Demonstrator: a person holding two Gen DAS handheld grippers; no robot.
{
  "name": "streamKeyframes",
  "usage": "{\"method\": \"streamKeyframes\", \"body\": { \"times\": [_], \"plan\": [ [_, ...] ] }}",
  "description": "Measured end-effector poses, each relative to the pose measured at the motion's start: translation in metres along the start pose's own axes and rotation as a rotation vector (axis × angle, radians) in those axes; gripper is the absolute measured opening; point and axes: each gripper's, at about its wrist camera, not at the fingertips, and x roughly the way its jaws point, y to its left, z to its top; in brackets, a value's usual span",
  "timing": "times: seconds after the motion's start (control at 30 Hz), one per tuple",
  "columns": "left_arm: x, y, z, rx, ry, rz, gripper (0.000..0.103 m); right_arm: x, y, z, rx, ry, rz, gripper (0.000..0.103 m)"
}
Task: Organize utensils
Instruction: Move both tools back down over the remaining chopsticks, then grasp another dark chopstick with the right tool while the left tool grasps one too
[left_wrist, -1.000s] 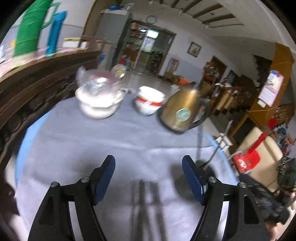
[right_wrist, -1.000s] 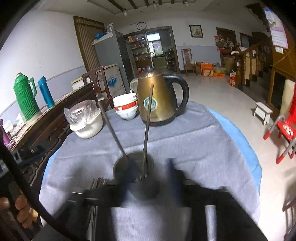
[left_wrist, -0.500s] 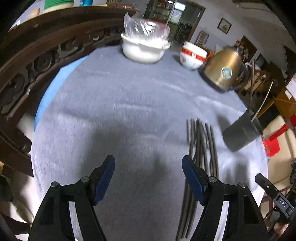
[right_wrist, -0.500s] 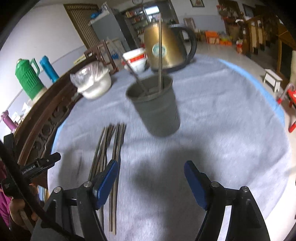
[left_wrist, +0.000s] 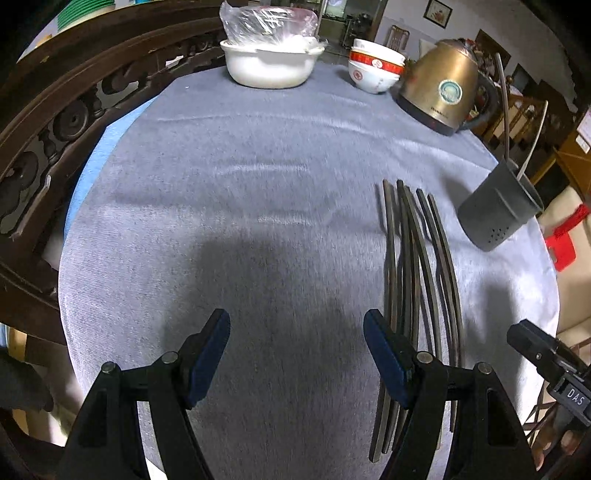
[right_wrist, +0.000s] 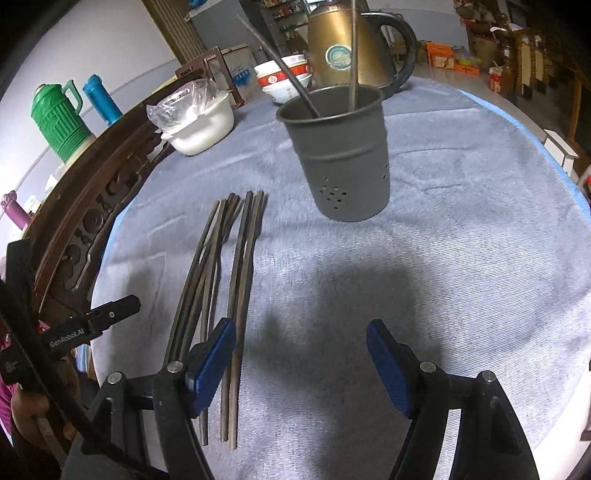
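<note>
Fuzzy grey tablecloth (right_wrist: 461, 229), slender dark chopsticks (right_wrist: 236, 280)

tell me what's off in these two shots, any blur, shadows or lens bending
Left wrist view: fisheye bows the chopsticks and the carved wooden rail; a soft dark shadow lies on the grey cloth ahead of the jaws. Right wrist view: sharp, with a similar shadow below the grey holder and dark corners.

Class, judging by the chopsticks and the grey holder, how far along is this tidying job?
Done: two chopsticks already stand in the grey holder. In hand: nothing; the left tool and right tool hover open. Left: the bundle of chopsticks lying on the grey cloth beside the holder.
</note>
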Motion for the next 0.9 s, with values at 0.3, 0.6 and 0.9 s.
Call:
{"method": "streamKeyframes", "body": {
  "times": [0.3, 0.6, 0.9],
  "plan": [
    [0.001, -0.005, -0.005, 0.032, 0.019, 0.001, 0.075, 0.013, 0.021, 0.009, -0.062, 0.030, 0.018, 0.069],
    [0.001, -0.005, -0.005, 0.037, 0.028, -0.009, 0.075, 0.052, 0.039, 0.034, -0.073, 0.100, 0.015, 0.039],
    [0.007, -0.007, 0.000, 0.047, 0.041, -0.018, 0.075, 0.068, 0.040, 0.043, -0.062, 0.153, 0.012, 0.029]
  ]
}}
